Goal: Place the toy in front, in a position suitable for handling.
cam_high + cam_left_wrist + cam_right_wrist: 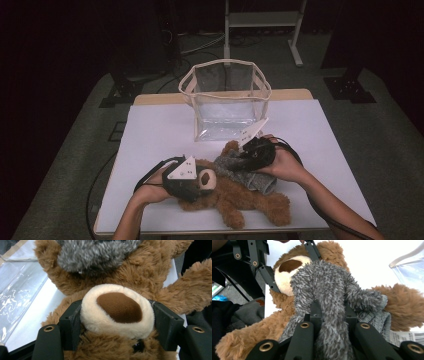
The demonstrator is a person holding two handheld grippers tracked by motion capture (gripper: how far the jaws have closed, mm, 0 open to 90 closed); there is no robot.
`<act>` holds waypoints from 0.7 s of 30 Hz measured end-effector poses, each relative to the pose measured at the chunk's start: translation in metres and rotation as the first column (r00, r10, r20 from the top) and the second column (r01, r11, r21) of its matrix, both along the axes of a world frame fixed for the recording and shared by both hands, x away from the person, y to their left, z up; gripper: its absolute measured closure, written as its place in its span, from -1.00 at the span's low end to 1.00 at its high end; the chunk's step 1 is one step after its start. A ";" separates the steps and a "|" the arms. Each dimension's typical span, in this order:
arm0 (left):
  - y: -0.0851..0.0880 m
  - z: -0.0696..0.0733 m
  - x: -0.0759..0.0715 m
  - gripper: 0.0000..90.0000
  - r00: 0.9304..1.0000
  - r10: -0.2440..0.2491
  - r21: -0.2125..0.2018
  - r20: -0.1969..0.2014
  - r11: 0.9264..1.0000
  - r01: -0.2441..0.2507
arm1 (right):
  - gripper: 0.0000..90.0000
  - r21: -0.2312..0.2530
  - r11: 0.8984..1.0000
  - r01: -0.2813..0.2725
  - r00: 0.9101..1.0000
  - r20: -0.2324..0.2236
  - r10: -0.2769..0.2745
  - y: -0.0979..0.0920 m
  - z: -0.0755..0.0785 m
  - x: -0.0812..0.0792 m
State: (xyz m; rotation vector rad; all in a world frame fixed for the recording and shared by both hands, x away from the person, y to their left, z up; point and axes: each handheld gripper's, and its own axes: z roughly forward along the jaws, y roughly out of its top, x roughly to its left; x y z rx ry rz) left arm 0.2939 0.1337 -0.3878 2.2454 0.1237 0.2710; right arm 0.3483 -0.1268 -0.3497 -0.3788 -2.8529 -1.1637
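Note:
A brown teddy bear (235, 197) lies on its back on the white table (160, 130), head to the left. My left gripper (204, 181) is shut on its cream muzzle (117, 312), one black jaw on each side. A grey fluffy garment (240, 172) lies across the bear's chest. At the garment's upper end my right gripper (254, 152) holds it; in the right gripper view both jaws pinch a strip of the grey fabric (332, 305). The left gripper (269, 275) also appears there, clamped on the muzzle (284, 272).
A clear plastic bag (225, 100) with cream trim stands open just behind the bear, near the table's far edge. A printed label (407, 336) lies beside the garment. Cables trail from both grippers toward the front edge. A white frame stand (262, 22) is on the floor beyond.

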 end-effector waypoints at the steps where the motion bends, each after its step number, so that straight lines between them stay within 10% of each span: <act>1: 0.000 0.000 0.000 -0.27 1.000 0.000 0.000 0.000 1.000 0.000 | 0.69 0.005 1.000 0.001 1.000 0.004 -0.001 -0.003 0.000 0.000; 13: 0.001 0.000 0.001 -0.28 1.000 0.003 -0.005 -0.005 1.000 -0.003 | 0.69 0.042 0.993 0.109 0.994 -0.017 -0.108 -0.054 0.000 -0.004; 21: -0.003 0.001 0.006 -0.29 0.997 0.069 -0.018 -0.014 0.997 -0.070 | 0.69 0.062 0.998 0.031 0.999 0.012 -0.032 -0.041 0.009 -0.030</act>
